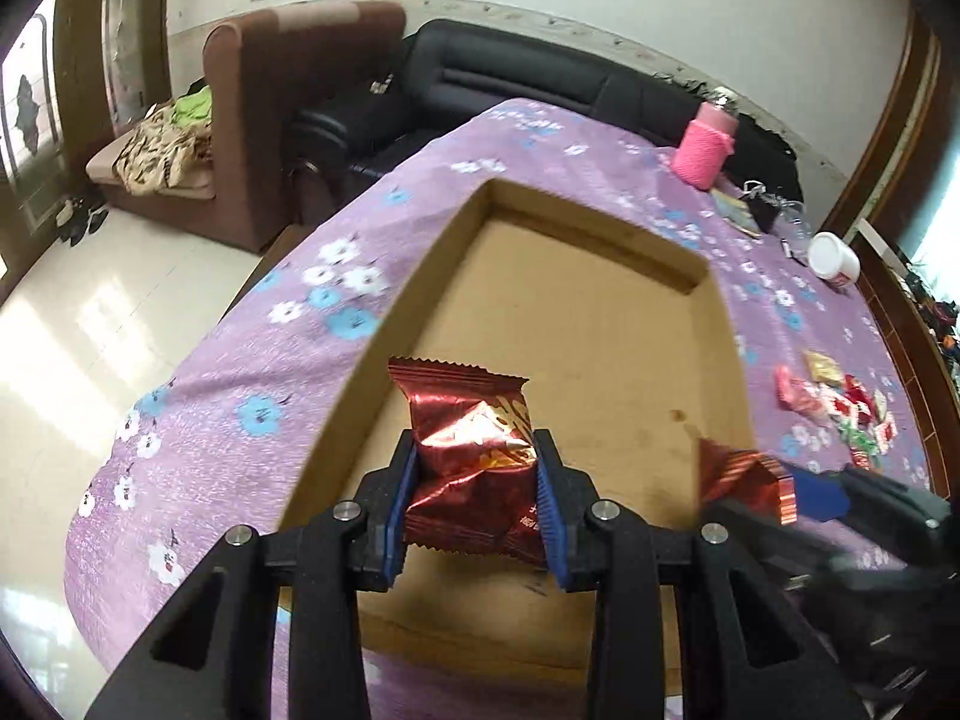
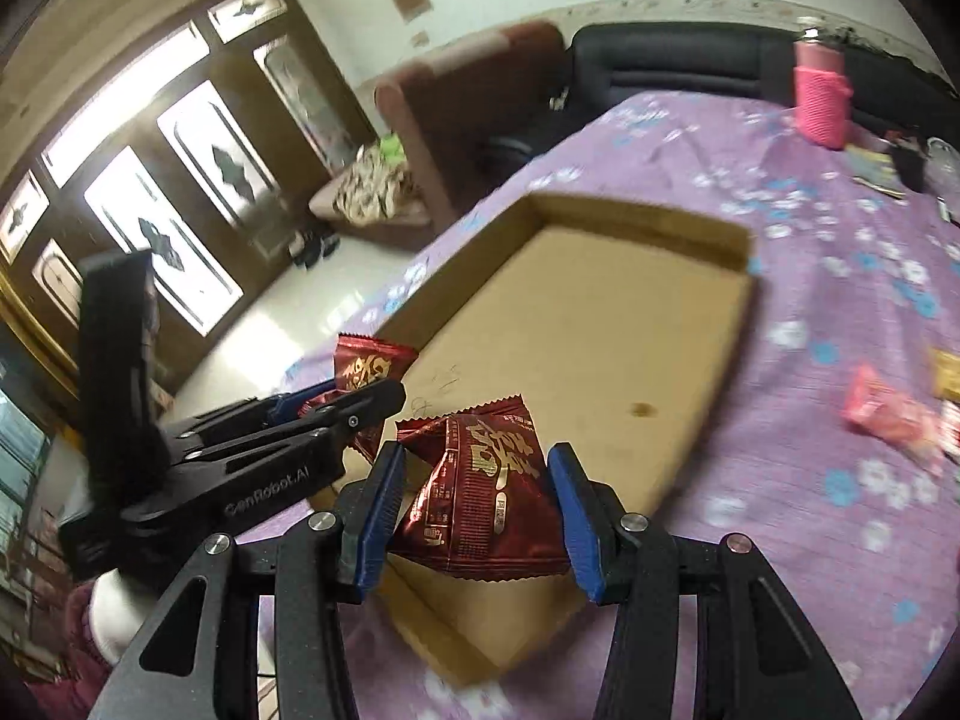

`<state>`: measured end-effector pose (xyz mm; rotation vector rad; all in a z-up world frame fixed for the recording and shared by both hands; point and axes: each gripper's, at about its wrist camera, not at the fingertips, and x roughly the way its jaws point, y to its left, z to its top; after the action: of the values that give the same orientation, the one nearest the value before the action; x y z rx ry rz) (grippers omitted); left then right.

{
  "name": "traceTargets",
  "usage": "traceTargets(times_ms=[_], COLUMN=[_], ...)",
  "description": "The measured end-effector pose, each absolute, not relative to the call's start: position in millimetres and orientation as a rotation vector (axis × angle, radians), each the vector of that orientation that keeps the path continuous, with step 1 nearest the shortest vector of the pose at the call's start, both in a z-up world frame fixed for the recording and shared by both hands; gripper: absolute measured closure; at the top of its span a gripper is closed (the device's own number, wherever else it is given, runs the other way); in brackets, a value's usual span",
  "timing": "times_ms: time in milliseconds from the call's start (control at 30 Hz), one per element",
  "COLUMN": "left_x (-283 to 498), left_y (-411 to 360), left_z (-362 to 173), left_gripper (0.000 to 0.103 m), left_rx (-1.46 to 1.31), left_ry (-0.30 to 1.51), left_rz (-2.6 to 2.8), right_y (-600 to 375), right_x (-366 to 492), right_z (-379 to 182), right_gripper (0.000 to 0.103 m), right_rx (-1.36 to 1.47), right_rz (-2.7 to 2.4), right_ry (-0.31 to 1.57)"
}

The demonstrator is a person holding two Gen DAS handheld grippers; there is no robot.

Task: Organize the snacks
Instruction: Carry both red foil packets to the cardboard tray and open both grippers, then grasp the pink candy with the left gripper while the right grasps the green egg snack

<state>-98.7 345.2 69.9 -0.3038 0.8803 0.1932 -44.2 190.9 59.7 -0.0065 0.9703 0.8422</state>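
Observation:
My left gripper (image 1: pixel 475 468) is shut on a dark red foil snack packet (image 1: pixel 465 420) and holds it over the near end of a shallow cardboard tray (image 1: pixel 420 276). My right gripper (image 2: pixel 477 480) holds a second red snack packet (image 2: pixel 480 492) between its blue pads (image 2: pixel 384 498), over the tray's (image 2: pixel 480 240) near corner. In the right wrist view the left gripper (image 2: pixel 336 402) sits to the left with its packet (image 2: pixel 366 366). In the left wrist view the right gripper (image 1: pixel 804 492) and its packet (image 1: pixel 744 480) show at lower right.
The tray lies on a purple floral tablecloth (image 1: pixel 240 372). A pile of small wrapped snacks (image 1: pixel 834 402) lies right of the tray. A pink-sleeved bottle (image 1: pixel 705 147), a white tub (image 1: pixel 833 258) and small items stand at the far right. Sofas stand behind the table.

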Motion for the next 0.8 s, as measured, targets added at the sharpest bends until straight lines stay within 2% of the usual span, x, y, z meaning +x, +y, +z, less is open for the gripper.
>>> traceTargets(times_ms=[133, 200, 300, 333, 433, 533, 667, 800], left_x=[-106.7, -112.0, -121.0, -123.3, -129.3, -137.7, -149.2, -148.7], left_y=[356.4, 363.1, 368.5, 368.4, 367.6, 358.8, 333.4, 297.1], left_z=[63.9, 64.9, 73.7, 77.1, 88.3, 104.4, 126.9, 135.4], left_gripper=[0.064, 0.057, 0.05, 0.049, 0.048, 0.045, 0.035, 0.034], left_rx=[-0.345, -0.378, -0.414, -0.422, -0.449, -0.453, -0.441, -0.414], left_ry=[0.878, 0.863, 0.821, 0.81, 0.775, 0.736, 0.674, 0.667], left_rz=[0.189, 0.174, 0.17, 0.17, 0.159, 0.132, 0.063, -0.039], right_y=[212.8, 217.0, 216.3, 214.5, 201.3, 173.8, 101.3, 22.1], right_x=[-41.3, -40.7, -41.9, -43.6, -47.7, -53.4, -40.6, 4.3], right_z=[37.7, 33.3, 39.0, 43.5, 60.3, 79.0, 98.5, 88.7], right_gripper=[0.048, 0.048, 0.045, 0.042, 0.041, 0.041, 0.041, 0.042], right_rx=[-0.032, -0.039, -0.029, -0.025, -0.011, 0.006, 0.071, 0.149], right_rz=[0.825, 0.809, 0.807, 0.803, 0.796, 0.768, 0.652, 0.442], right_ry=[1.013, 1.017, 1.002, 0.991, 0.947, 0.885, 0.835, 0.882])
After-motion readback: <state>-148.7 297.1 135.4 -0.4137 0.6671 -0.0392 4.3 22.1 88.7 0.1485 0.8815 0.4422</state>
